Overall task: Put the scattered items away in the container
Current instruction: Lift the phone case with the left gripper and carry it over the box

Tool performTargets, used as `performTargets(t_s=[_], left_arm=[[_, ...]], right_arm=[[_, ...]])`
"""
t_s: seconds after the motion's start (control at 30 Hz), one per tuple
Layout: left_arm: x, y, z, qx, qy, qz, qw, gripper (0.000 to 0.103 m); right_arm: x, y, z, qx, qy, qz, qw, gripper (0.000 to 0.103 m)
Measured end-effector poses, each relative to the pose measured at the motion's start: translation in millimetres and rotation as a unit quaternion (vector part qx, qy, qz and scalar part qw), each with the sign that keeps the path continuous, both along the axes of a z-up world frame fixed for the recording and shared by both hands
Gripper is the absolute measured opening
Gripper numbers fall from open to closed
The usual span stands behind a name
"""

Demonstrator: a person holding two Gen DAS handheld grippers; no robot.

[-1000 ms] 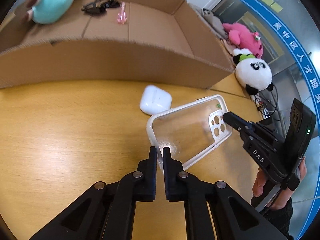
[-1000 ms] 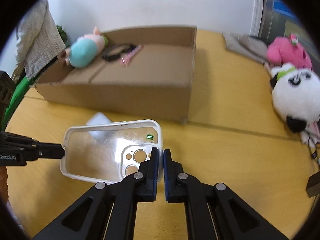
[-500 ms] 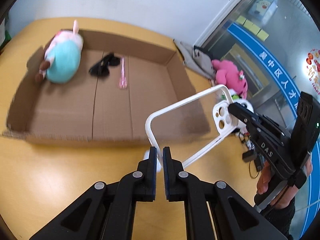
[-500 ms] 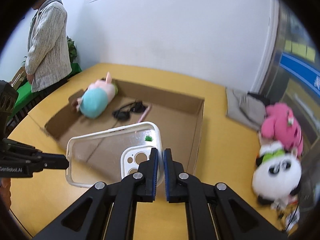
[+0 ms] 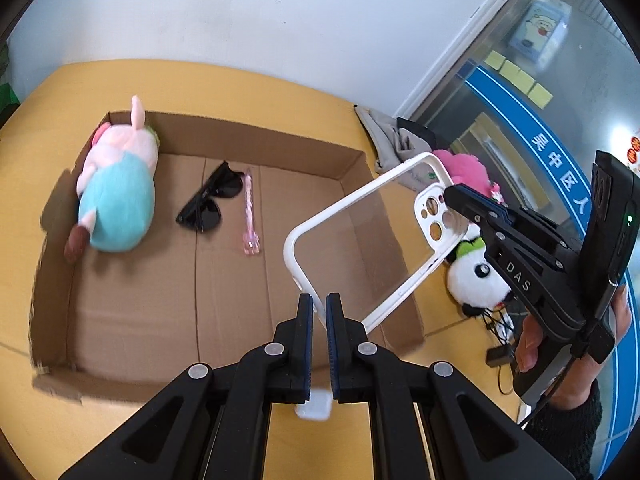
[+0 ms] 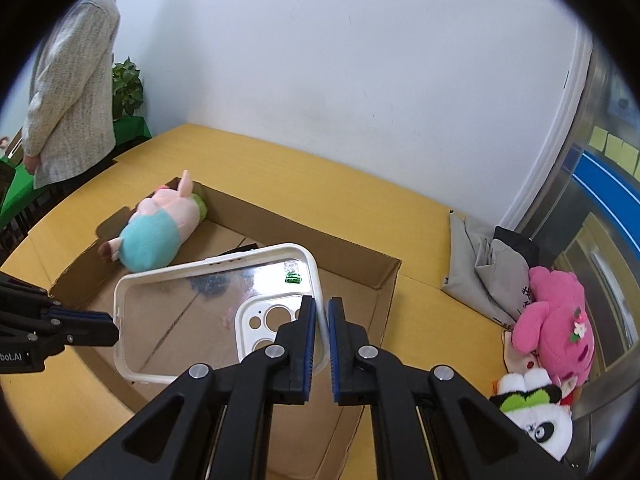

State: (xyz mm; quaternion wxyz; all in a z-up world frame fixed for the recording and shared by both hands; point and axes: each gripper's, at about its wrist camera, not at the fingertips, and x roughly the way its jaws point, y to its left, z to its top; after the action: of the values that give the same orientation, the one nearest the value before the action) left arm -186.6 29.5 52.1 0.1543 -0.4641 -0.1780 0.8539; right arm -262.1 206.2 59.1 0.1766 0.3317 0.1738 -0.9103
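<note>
Both claws — left gripper, right gripper — clamp the phone case (clear, white-rimmed) above the cardboard box's right end.

Yellow table bearing cardboard box, plush toys, grey cloth.

box: plush pig left – sunglasses, pen right | phone case above box

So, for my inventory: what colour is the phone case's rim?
White, around a clear back; left wrist view.
</note>
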Motion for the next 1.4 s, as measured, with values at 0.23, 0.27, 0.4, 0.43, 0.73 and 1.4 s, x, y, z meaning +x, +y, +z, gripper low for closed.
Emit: performTargets(t_s=[0.23, 0.27, 0.4, 0.43, 0.73, 1.4], left_arm=[[-47.8, 7.6, -12.5, -0.02, -0.023, -0.003, 0.9995, 0.005], [-54.1, 8.9, -16.2, -0.021, -0.028, -0.003, 0.9994, 0.005], [-74.1, 12.3, -36.4, -0.032, -0.049, -0.009, 0.9982, 0.005], [-78.4, 11.6, -42.8, -0.031, -0.057, -0.01, 0.9979, 0.005], [-76.1, -24.4, -83.6, -0.045, -0.103, -0.017, 0.9936, 0.005], [-28.2, -125.8, -117.6, -0.113, -0.154, 0.001, 0.9815, 0.003]], right_arm=[[-55.6, 3.1, -23.2, 0.003, -0.033, -0.007, 0.999, 0.005], [-61.0, 3.6, -26.1, 0.002, -0.038, -0.009, 0.999, 0.005], [-81.6, 5.3, -46.8, -0.002, -0.064, -0.016, 0.998, 0.005], [-86.0, 5.6, -55.6, -0.002, -0.073, -0.019, 0.997, 0.005], [-82.9, -18.3, -105.4, -0.018, -0.14, -0.015, 0.99, 0.004], [7.7, -100.6, -152.2, -0.094, -0.235, -0.054, 0.966, 0.005]])
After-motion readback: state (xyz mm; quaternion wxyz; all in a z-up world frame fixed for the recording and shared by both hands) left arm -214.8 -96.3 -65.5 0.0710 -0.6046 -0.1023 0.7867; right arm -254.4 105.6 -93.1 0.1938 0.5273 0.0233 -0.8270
